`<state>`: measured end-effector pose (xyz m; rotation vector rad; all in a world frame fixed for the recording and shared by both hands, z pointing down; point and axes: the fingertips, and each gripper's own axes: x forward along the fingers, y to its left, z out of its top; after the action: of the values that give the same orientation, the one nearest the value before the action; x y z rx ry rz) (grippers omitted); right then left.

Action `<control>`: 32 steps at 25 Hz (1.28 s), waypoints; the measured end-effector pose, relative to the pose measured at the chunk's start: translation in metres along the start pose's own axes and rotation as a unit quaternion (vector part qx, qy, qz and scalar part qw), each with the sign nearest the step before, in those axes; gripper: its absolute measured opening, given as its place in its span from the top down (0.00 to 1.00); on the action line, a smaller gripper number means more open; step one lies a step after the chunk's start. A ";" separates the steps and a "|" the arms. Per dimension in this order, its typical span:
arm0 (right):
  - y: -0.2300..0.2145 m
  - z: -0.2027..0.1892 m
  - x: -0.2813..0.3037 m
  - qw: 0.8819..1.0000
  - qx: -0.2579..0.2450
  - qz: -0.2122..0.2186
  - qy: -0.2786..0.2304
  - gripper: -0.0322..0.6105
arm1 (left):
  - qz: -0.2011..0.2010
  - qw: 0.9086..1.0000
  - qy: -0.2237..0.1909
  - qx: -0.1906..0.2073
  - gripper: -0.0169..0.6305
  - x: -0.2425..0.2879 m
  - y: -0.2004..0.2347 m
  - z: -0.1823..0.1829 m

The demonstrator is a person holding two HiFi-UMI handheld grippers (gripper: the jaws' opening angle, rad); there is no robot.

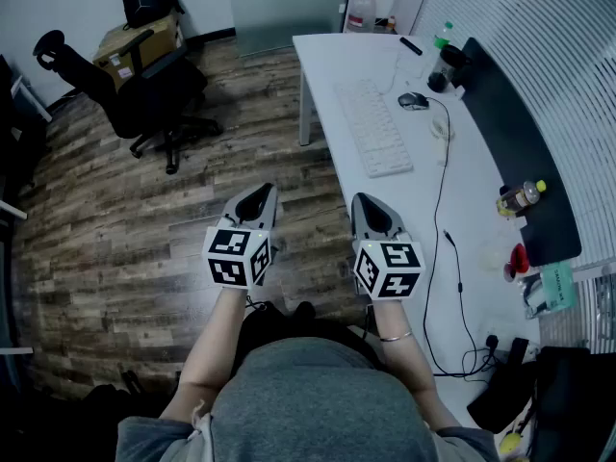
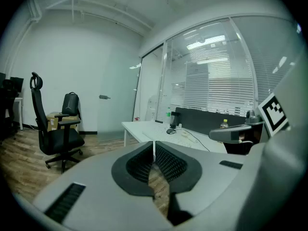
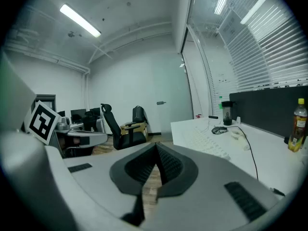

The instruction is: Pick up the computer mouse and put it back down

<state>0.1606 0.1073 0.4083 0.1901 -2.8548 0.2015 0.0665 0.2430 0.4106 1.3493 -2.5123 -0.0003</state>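
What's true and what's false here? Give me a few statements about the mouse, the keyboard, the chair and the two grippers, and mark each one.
1. The left gripper holds the computer mouse. False: its jaws are together with nothing between them, and the mouse lies on the white desk.
2. The mouse lies beside the far end of the keyboard. True.
3. The right gripper has its jaws wide apart. False: they are together, with nothing between them.
4. A black office chair stands on the wood floor, away from the desk. True.
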 end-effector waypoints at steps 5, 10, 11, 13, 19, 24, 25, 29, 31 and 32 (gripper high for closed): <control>-0.001 -0.004 -0.009 1.000 0.015 -0.004 0.002 0.95 | -0.006 1.000 0.005 0.002 0.92 -0.005 -0.008 -0.004; -0.004 -0.006 -0.015 1.000 0.029 -0.004 -0.006 0.94 | -0.001 1.000 0.007 0.004 0.92 -0.007 -0.012 -0.006; -0.003 -0.007 -0.016 0.999 0.032 -0.002 -0.007 0.94 | -0.003 1.000 0.008 0.002 0.92 -0.007 -0.013 -0.007; -0.001 -0.007 -0.016 0.999 0.034 -0.001 -0.007 0.94 | -0.006 1.000 0.008 -0.001 0.92 -0.008 -0.013 -0.007; 0.000 -0.005 -0.013 0.999 0.033 0.003 -0.009 0.94 | -0.004 1.000 0.009 -0.006 0.81 -0.004 -0.011 -0.005; -0.003 -0.003 -0.004 0.999 0.031 0.001 -0.010 0.94 | -0.004 1.000 0.003 -0.012 0.68 0.007 -0.002 -0.001; -0.005 -0.003 0.000 0.999 0.031 -0.001 -0.010 0.94 | -0.007 1.000 0.002 -0.012 0.67 0.012 0.000 -0.001; -0.016 -0.005 0.017 0.999 0.033 -0.015 -0.001 0.94 | -0.025 1.000 0.010 -0.010 0.61 0.039 0.004 -0.003; -0.025 -0.002 0.027 0.999 0.036 -0.028 0.000 0.94 | -0.037 0.999 0.017 -0.006 0.58 0.057 0.007 -0.001; -0.031 0.000 0.033 0.999 0.038 -0.036 0.000 0.94 | -0.042 0.999 0.020 -0.003 0.57 0.068 0.009 0.000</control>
<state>0.1339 0.0729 0.4214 0.3077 -2.8372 0.2962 0.0242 0.1924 0.4291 1.4376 -2.4182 0.0006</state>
